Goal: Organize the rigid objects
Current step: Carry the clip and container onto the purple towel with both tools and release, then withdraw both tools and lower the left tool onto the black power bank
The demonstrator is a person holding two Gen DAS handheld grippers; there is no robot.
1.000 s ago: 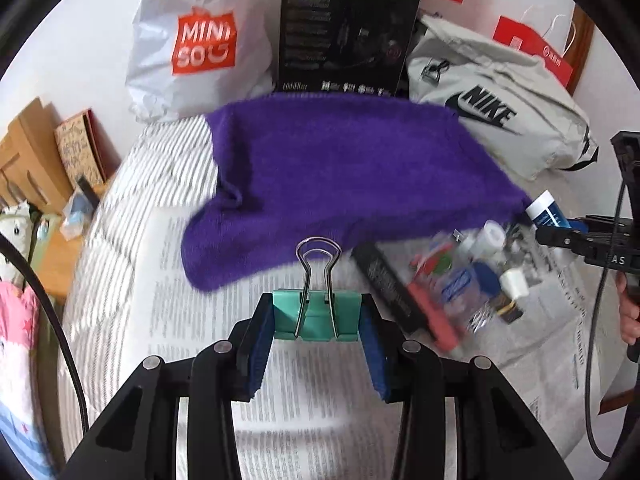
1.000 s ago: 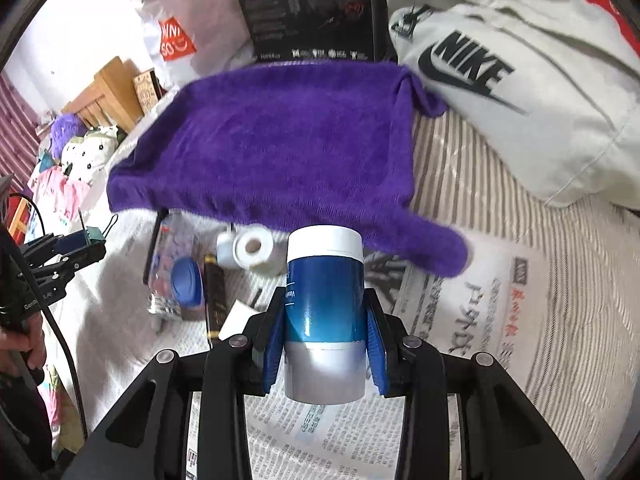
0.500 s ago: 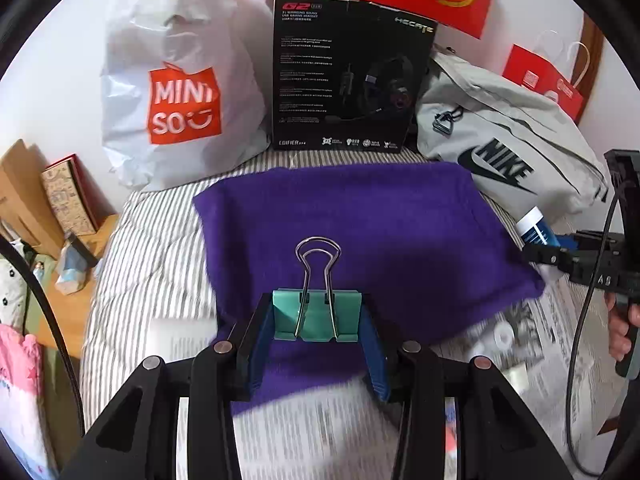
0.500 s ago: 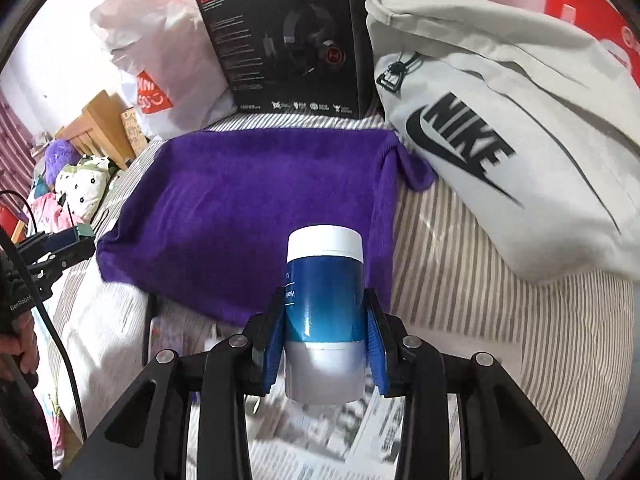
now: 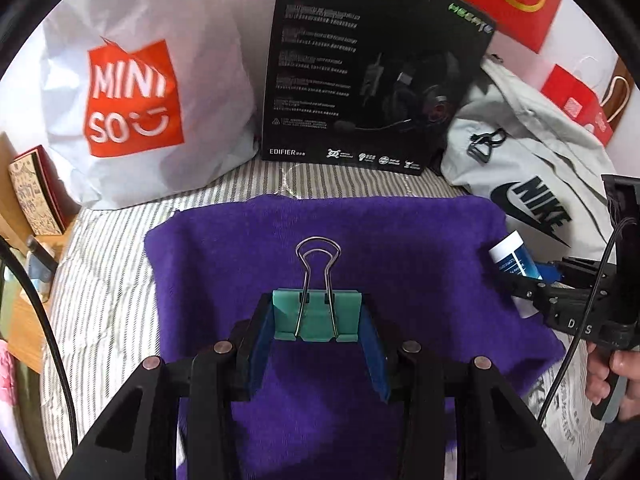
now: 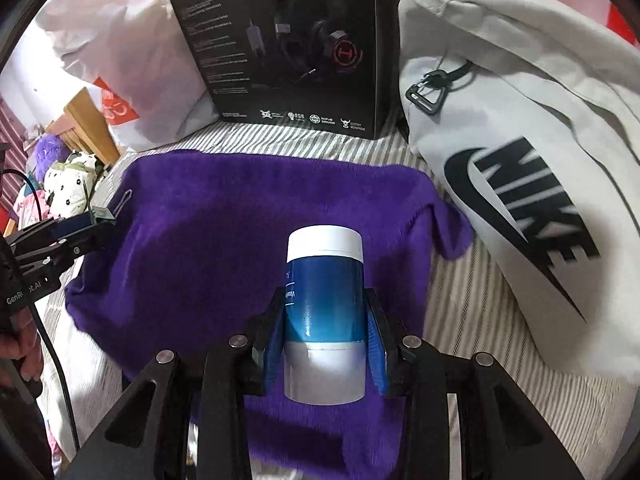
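Note:
My left gripper is shut on a teal binder clip with silver wire handles, held above a purple towel spread on the striped bed. My right gripper is shut on a blue bottle with a white cap, held over the same purple towel. The bottle and right gripper show at the right edge of the left wrist view. The left gripper with the clip shows at the left edge of the right wrist view.
Behind the towel stand a white Miniso bag, a black headset box and a grey Nike bag. Newspaper lies at the near right. A wooden bedside piece is at the left.
Both grippers have moved forward over the purple towel, away from the newspaper and the pile of small items, which has dropped out of view. Both still hold their objects.

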